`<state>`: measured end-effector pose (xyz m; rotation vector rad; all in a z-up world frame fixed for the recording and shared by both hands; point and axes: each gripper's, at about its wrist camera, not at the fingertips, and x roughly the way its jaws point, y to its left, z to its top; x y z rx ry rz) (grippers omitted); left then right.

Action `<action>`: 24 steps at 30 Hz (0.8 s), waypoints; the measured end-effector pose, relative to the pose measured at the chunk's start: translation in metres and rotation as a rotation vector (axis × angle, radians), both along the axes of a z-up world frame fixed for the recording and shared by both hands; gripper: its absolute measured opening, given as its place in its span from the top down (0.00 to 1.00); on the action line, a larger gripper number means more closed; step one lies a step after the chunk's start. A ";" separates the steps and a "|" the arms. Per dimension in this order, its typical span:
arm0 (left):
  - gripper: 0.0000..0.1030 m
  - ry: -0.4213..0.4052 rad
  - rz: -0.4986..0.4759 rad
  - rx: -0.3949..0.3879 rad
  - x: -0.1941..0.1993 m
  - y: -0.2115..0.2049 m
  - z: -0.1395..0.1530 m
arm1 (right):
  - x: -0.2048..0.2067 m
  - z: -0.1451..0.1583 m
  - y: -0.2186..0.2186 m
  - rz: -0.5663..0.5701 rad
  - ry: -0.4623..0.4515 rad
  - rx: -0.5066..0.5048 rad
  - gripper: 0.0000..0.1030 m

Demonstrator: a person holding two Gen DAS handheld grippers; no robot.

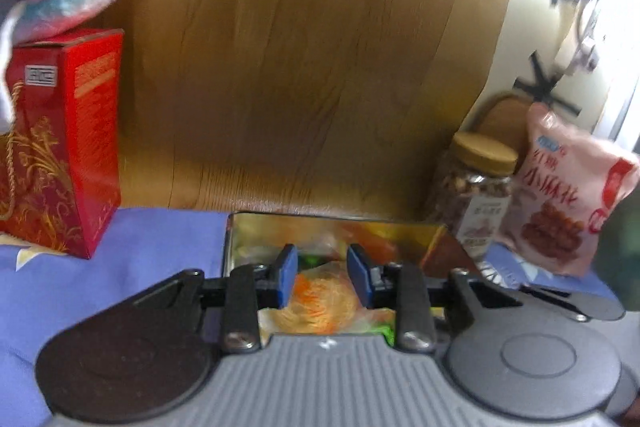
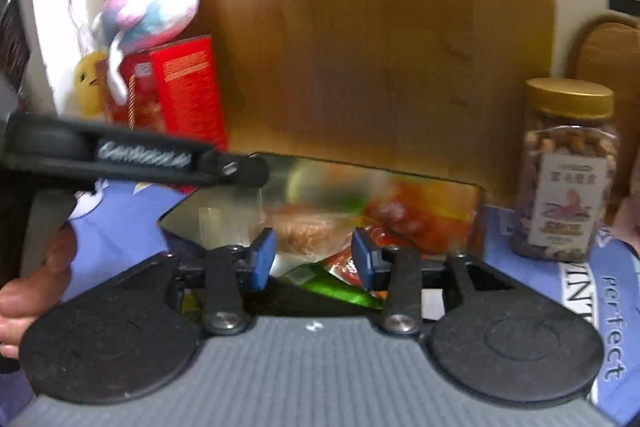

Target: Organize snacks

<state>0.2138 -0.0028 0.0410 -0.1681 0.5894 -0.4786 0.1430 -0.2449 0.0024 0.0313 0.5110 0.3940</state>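
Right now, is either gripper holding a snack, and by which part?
Nothing is held. The left gripper and right gripper both stand open above the snack packets in the metal tin, pads touching nothing.

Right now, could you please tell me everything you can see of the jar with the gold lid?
The jar is a clear, plastic-looking container with a gold screw lid, lid on, and it looks full of brown nuts or similar pieces. A white label with print sits on its front. It stands upright on the blue cloth, right of the open tin, near the wooden board behind. In the left wrist view the pink snack bag leans beside it.
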 end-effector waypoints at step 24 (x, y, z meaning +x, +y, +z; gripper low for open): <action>0.59 0.235 -0.214 -0.004 -0.065 -0.049 -0.075 | -0.085 -0.056 -0.020 -0.023 0.121 -0.010 0.47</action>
